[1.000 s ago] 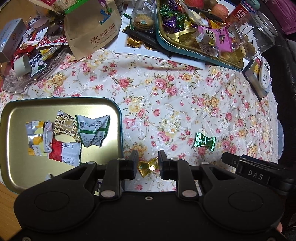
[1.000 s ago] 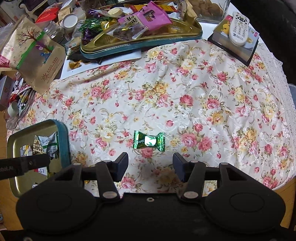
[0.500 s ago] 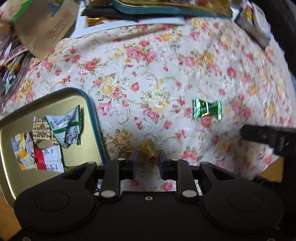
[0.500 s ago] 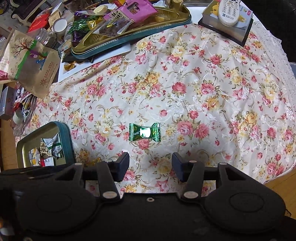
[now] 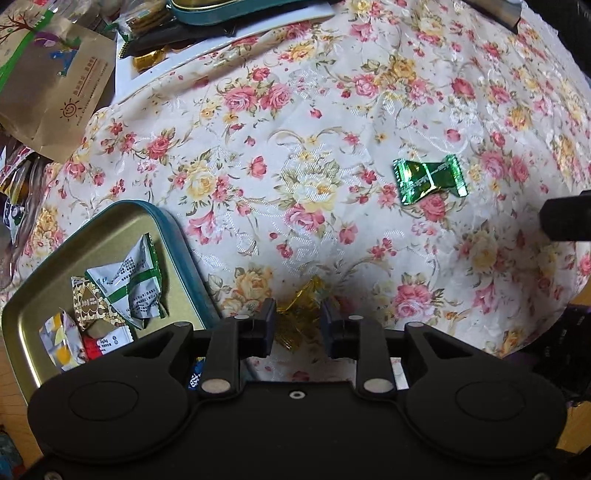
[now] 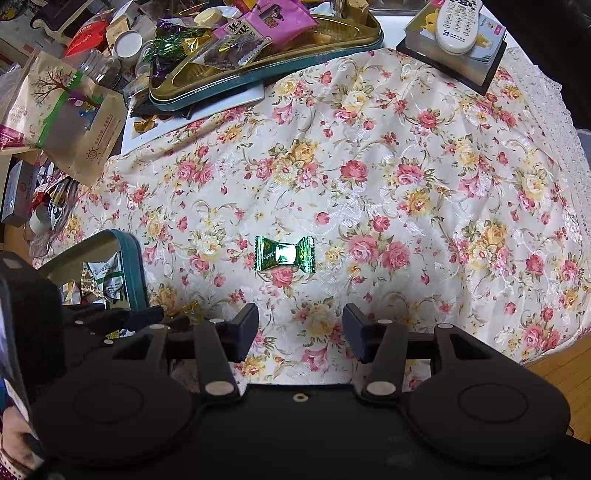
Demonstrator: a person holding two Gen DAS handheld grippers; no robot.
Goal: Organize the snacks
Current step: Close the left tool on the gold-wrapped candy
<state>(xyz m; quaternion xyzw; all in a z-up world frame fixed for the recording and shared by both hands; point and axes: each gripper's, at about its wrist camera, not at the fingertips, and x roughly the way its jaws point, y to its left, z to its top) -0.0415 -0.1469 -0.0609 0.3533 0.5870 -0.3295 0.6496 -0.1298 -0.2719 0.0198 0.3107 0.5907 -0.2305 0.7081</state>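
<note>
My left gripper (image 5: 297, 317) has its fingers around a gold-wrapped candy (image 5: 301, 306) lying on the floral tablecloth, beside the teal-rimmed gold tray (image 5: 110, 225); the jaws stand narrow but whether they pinch it is unclear. The tray holds several wrapped snacks (image 5: 125, 288). A green-wrapped candy (image 5: 428, 179) lies on the cloth to the right. In the right wrist view my right gripper (image 6: 300, 326) is open and empty, just short of the green candy (image 6: 284, 254). The gold candy (image 6: 192, 308) and the left gripper (image 6: 155, 314) show at its left.
A large gold tin (image 6: 266, 70) piled with snacks sits at the back. A paper bag (image 6: 66, 114) and clutter stand at back left. A remote on a book (image 6: 458, 26) lies at back right. The table edge (image 6: 554, 354) is near right.
The left gripper has tipped down and closed in over the gold candy, jaws a little narrower than a second ago. The right gripper has drawn slightly back from the green candy.
</note>
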